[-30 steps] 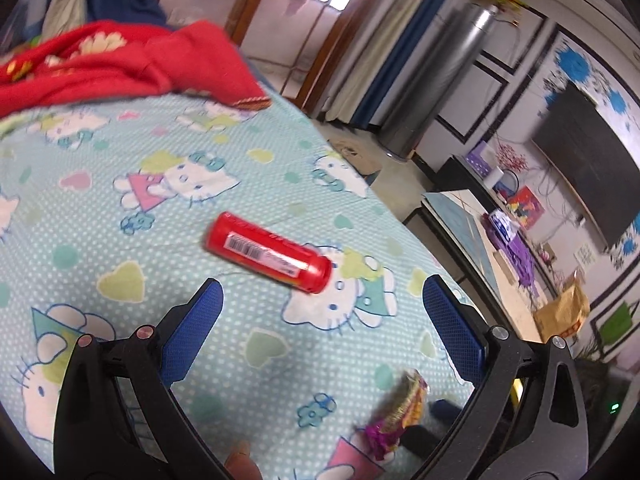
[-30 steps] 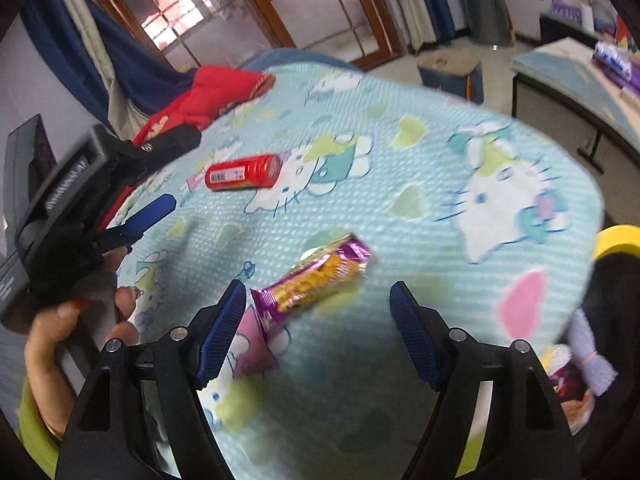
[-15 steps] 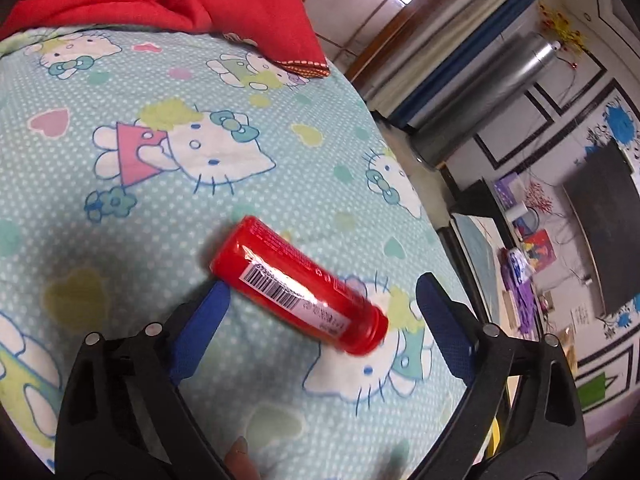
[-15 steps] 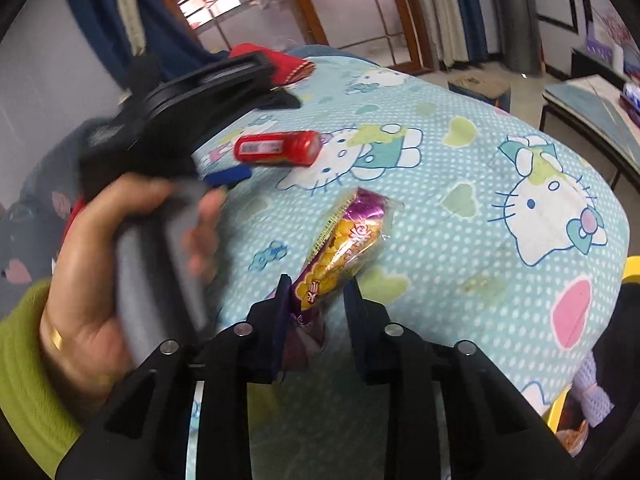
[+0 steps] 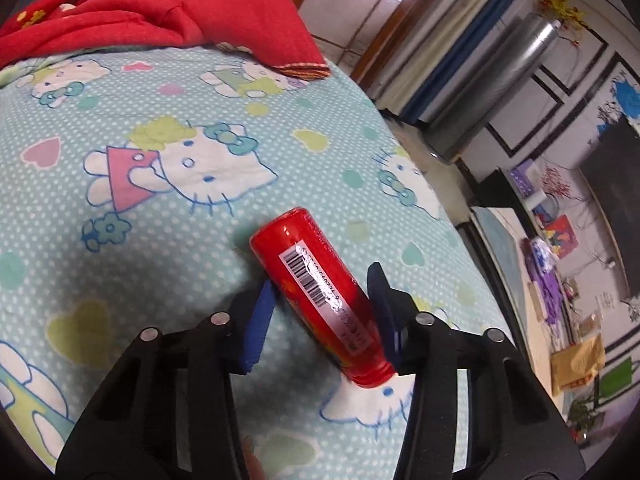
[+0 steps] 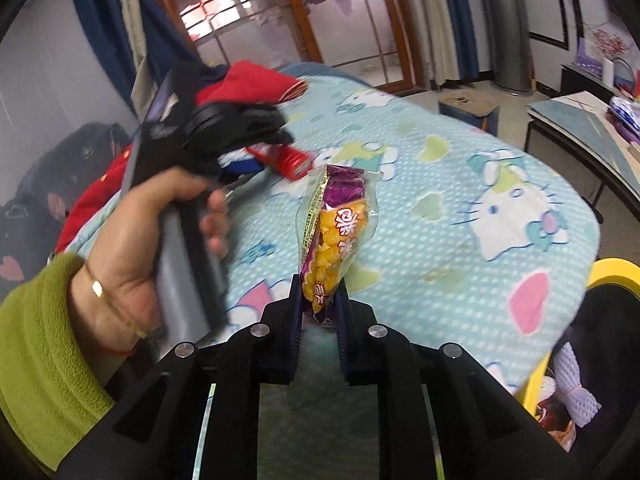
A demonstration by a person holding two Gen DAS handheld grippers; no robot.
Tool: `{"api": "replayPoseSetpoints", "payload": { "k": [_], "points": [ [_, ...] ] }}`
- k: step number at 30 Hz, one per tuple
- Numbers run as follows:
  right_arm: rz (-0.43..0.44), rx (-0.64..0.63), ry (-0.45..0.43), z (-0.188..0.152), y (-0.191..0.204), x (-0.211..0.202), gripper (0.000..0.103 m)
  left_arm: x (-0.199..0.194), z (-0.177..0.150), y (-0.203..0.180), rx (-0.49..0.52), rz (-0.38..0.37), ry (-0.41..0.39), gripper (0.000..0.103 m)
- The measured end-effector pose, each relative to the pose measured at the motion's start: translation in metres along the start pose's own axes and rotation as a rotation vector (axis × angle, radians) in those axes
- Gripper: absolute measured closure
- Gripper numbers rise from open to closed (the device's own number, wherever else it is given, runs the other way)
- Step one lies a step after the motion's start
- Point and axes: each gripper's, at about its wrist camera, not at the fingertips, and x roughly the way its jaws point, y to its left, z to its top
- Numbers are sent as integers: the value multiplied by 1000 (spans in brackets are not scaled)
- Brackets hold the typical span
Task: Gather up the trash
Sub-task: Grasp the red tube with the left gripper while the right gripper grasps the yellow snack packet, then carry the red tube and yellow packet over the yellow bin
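Note:
A red bottle (image 5: 292, 244) with a barcode label lies across the cartoon-cat bed sheet (image 5: 180, 92). My left gripper (image 5: 320, 280) straddles it, its jaws closing, and both blue pads touch the bottle's sides. In the right wrist view the bottle's red cap (image 6: 294, 160) sticks out of that gripper, which a hand (image 6: 160, 220) in a green sleeve holds. My right gripper (image 6: 319, 292) is closing on the lower end of a purple and yellow snack wrapper (image 6: 340, 224), which stands up from its fingers above the sheet.
A red blanket (image 5: 160, 12) is bunched at the bed's far end. A yellow-rimmed bin (image 6: 612, 272) with a dark liner stands off the bed's right side. Beyond the bed are a cardboard box (image 6: 468, 108) on the floor and a low table (image 6: 580, 128).
My left gripper came down around the red bottle and narrowed from wide open to touching it. My right gripper closed on the snack wrapper and lifted it off the sheet.

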Motion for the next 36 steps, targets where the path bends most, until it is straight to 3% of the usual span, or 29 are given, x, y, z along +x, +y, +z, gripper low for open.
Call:
{"api": "replayPoseSetpoints", "payload": {
  "k": [5, 12, 20, 36],
  "points": [
    [-43, 35, -36, 7, -21, -11, 88, -14, -12, -18, 80, -65, -6, 77],
    [-105, 64, -74, 14, -52, -30, 88, -29, -40, -57, 228, -147, 11, 78],
    [-166, 94, -103, 18, -82, -47, 88, -49, -68, -101, 368, -222, -22, 78],
    [-252, 155, -131, 5, -125, -86, 88, -76, -103, -146, 494, -339, -25, 78]
  ]
}}
